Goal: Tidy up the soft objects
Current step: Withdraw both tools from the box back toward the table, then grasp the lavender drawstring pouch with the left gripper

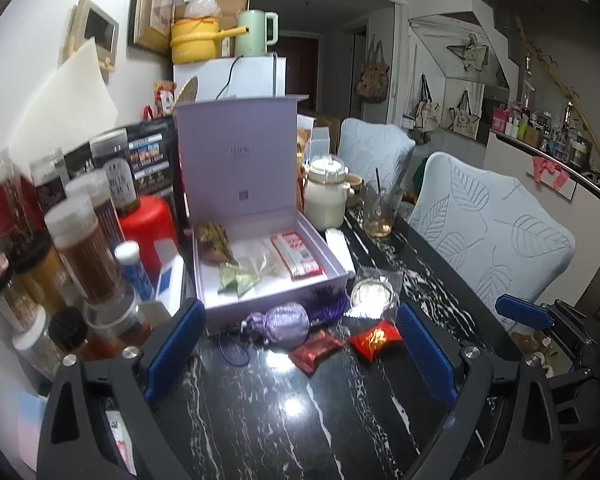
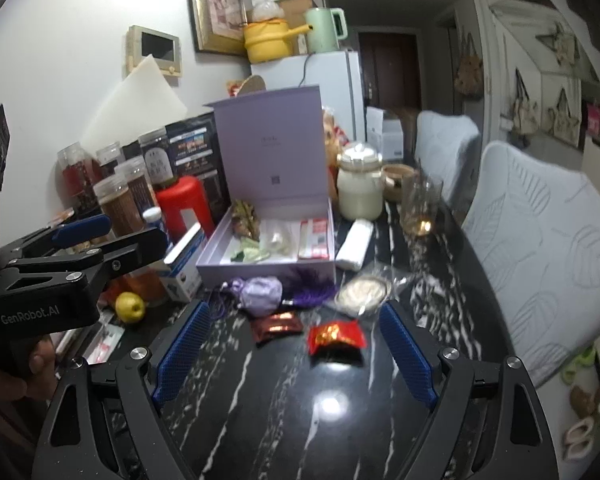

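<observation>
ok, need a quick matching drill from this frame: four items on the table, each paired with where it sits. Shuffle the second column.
Items:
1. lilac pouch
2. bright red packet
3. red-and-white sachet
4. lemon

Places:
A. inside the open box, right side
B. on the table just in front of the box
C. far left, by the jars
D. nearest the right claw, right of the brown packet

Pairs: 1-B, 2-D, 3-A, 4-C
</observation>
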